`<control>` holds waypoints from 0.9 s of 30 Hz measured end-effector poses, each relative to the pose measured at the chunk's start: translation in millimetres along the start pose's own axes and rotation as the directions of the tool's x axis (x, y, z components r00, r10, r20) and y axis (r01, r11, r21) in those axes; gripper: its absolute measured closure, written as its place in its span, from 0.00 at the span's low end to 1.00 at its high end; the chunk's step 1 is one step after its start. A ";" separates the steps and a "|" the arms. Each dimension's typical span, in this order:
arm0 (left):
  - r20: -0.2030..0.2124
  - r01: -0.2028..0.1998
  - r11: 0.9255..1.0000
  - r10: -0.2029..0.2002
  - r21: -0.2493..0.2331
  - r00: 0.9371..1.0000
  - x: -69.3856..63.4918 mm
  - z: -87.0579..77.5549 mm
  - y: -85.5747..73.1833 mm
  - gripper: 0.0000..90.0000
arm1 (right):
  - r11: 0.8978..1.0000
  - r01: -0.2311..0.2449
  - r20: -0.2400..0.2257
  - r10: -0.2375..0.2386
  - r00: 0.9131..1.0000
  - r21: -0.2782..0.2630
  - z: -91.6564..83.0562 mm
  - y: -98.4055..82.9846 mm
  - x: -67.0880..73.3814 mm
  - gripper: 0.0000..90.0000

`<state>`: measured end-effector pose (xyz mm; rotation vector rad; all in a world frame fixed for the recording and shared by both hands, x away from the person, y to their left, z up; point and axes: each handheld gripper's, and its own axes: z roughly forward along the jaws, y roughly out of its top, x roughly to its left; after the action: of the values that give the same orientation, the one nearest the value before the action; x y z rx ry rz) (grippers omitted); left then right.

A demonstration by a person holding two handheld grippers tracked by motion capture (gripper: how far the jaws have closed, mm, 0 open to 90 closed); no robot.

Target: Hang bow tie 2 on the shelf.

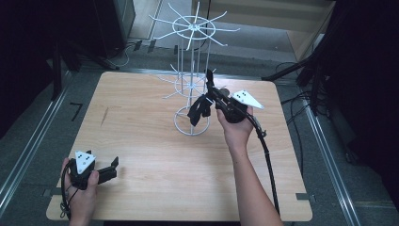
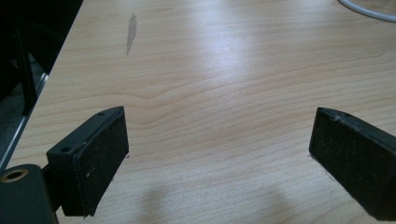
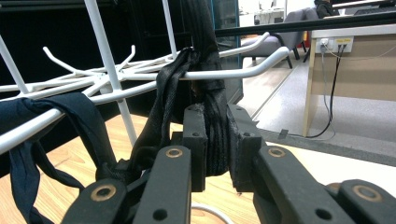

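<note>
A white wire rack (image 1: 192, 70) with radiating hooks stands on the far middle of the wooden table. My right gripper (image 1: 207, 98) reaches in at its lower tier, shut on a black strap (image 3: 215, 135) pinched between its pads. The strap loops over a white hook (image 3: 233, 72) of the rack. In the high view the black strap (image 1: 197, 110) hangs beside the rack's base ring. A dark blue strap (image 3: 51, 116) drapes over another hook at the left. My left gripper (image 1: 110, 170) rests low at the table's near left, open, with bare wood between its pads (image 2: 100, 158).
The table (image 1: 155, 155) has a dark streak (image 2: 131, 30) on its left side. The right gripper's cable (image 1: 268, 160) trails back along the forearm. Metal floor rails and cables run along both sides of the table, and a desk (image 3: 355, 60) stands beyond.
</note>
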<state>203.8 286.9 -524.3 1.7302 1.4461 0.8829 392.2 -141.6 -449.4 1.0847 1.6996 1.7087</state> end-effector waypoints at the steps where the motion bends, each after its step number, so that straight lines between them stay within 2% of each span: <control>1: 0.000 0.001 1.000 -0.001 0.001 1.000 0.1 -0.1 0.0 0.06 | 1.000 0.004 -0.001 -0.004 1.000 0.001 -0.4 -0.1 -0.4 0.88; 5: 0.001 0.000 1.000 0.000 0.001 1.000 0.1 0.0 0.0 0.06 | 0.999 0.040 -0.001 -0.040 0.999 0.023 -3.7 -1.0 -1.3 0.78; 11: 0.000 0.000 1.000 0.000 0.002 1.000 0.1 0.0 0.1 0.06 | 0.999 0.036 0.024 -0.036 0.999 0.015 -15.9 -8.9 -11.1 0.62; 13: 0.001 0.000 1.000 0.000 0.000 1.000 -0.1 0.2 0.0 0.06 | 0.999 0.049 0.038 -0.049 0.998 0.016 -21.0 -11.6 -14.7 0.58; 20: -0.001 0.000 1.000 0.000 0.000 1.000 -0.2 0.2 0.0 0.06 | 0.994 0.098 0.072 -0.101 0.992 0.042 -39.6 -15.1 -23.5 0.51; 22: -0.001 0.000 1.000 0.000 0.001 1.000 -0.2 0.1 0.1 0.06 | 0.994 0.098 0.076 -0.102 0.992 0.053 -45.2 -17.3 -24.9 0.48; 25: 0.001 -0.003 1.000 0.003 0.000 1.000 -0.4 0.0 0.0 0.06 | 0.988 0.139 0.088 -0.145 0.985 0.072 -52.0 -22.4 -27.7 0.45; 27: 0.000 -0.002 1.000 0.002 -0.002 1.000 -0.4 0.0 -0.1 0.06 | 0.987 0.141 0.088 -0.148 0.985 0.084 -57.1 -25.9 -28.8 0.44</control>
<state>203.7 286.5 -524.4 1.7306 1.4429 0.8849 357.5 -195.6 -474.9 1.0321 1.7523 1.4911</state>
